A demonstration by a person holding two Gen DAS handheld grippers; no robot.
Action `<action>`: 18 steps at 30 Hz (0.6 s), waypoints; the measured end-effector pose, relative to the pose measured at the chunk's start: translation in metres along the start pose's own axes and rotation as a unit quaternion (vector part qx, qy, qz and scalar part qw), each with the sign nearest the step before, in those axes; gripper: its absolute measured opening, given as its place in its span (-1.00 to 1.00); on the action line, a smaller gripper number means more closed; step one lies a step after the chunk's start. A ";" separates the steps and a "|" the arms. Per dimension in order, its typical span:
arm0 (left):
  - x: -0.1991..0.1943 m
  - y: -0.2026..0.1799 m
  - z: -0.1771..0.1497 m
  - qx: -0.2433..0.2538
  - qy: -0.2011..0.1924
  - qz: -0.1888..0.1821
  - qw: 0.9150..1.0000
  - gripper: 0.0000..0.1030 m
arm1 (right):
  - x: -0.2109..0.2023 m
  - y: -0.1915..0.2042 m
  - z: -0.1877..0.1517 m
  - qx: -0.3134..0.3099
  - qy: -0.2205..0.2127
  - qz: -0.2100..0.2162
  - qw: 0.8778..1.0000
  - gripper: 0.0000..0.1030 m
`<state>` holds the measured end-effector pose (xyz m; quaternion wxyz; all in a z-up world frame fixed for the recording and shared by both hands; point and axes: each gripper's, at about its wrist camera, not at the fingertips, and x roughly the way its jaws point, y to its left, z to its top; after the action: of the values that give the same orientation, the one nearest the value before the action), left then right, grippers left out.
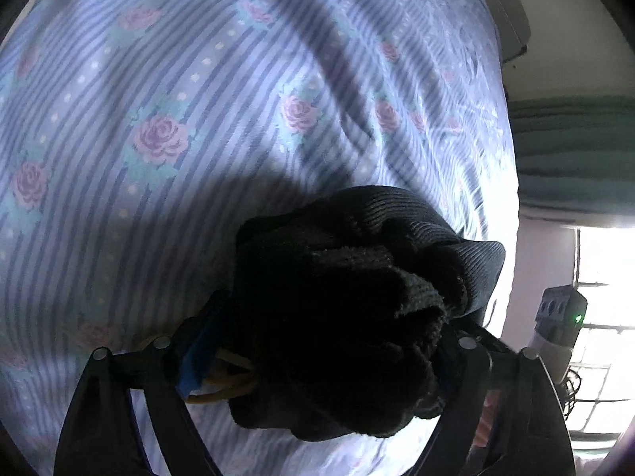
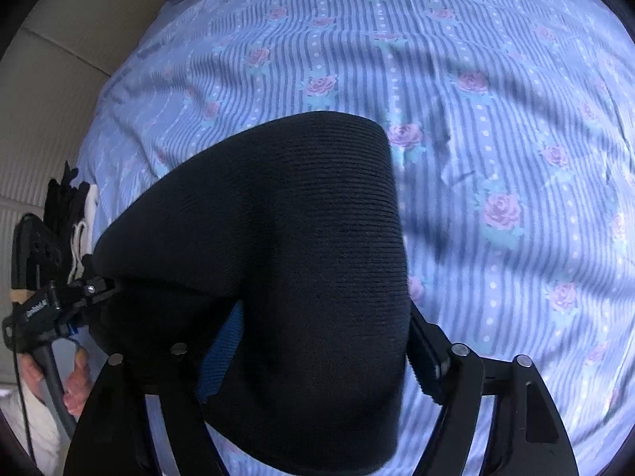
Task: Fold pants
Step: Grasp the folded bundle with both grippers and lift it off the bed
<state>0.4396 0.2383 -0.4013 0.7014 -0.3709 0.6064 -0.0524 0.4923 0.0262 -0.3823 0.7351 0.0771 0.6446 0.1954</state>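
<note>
Both claws clamp dark pants over floral bed: left claw (image 1: 333,357) grips bunched fuzzy fabric (image 1: 349,317); right claw (image 2: 317,357) grips smooth ribbed fold (image 2: 285,238). Only right view shows left hand (image 2: 75,380) near bed (image 2: 496,139) edge.

Beyond the dark pants (image 2: 285,261) bunched between both tools, the flowered bed sheet (image 2: 496,127) lies bare and open to pass over, while the wall (image 2: 59,91) borders the bed's left edge.

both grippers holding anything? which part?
Both hold the dark pants: left gripper clamps a bunched fuzzy edge, right gripper a smooth folded section. Exact part unclear.
</note>
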 end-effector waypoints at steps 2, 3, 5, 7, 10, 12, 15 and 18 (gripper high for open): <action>-0.005 0.000 -0.001 0.006 0.003 -0.002 1.000 0.36 | -0.001 0.005 0.001 0.003 0.000 -0.003 1.000 0.38; -0.007 -0.004 -0.002 0.012 0.004 0.000 1.000 0.26 | -0.003 0.007 0.000 0.000 -0.002 -0.005 1.000 0.32; -0.014 -0.010 -0.005 0.020 0.001 0.010 1.000 0.16 | -0.012 0.016 -0.003 -0.008 -0.009 -0.012 1.000 0.22; -0.022 -0.014 -0.009 0.023 -0.004 0.017 1.000 0.07 | -0.021 0.023 -0.006 -0.014 -0.016 -0.013 1.000 0.10; -0.031 -0.020 -0.017 0.027 -0.012 0.021 0.999 -0.07 | -0.038 0.029 -0.012 -0.015 -0.027 -0.007 0.999 -0.03; -0.038 -0.025 -0.024 0.030 -0.018 0.019 0.999 -0.09 | -0.046 0.033 -0.017 -0.018 -0.035 -0.008 0.999 -0.06; -0.050 -0.030 -0.040 0.033 -0.018 0.019 0.999 -0.09 | -0.065 0.036 -0.028 -0.020 -0.047 -0.009 0.999 -0.08; -0.064 -0.041 -0.056 0.042 -0.026 0.018 0.999 -0.09 | -0.085 0.035 -0.043 -0.022 -0.055 -0.004 0.998 -0.08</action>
<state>0.3886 0.2165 -0.3250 0.7324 -0.3317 0.5920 -0.0557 0.4353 0.0193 -0.2983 0.7715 0.0690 0.5992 0.2022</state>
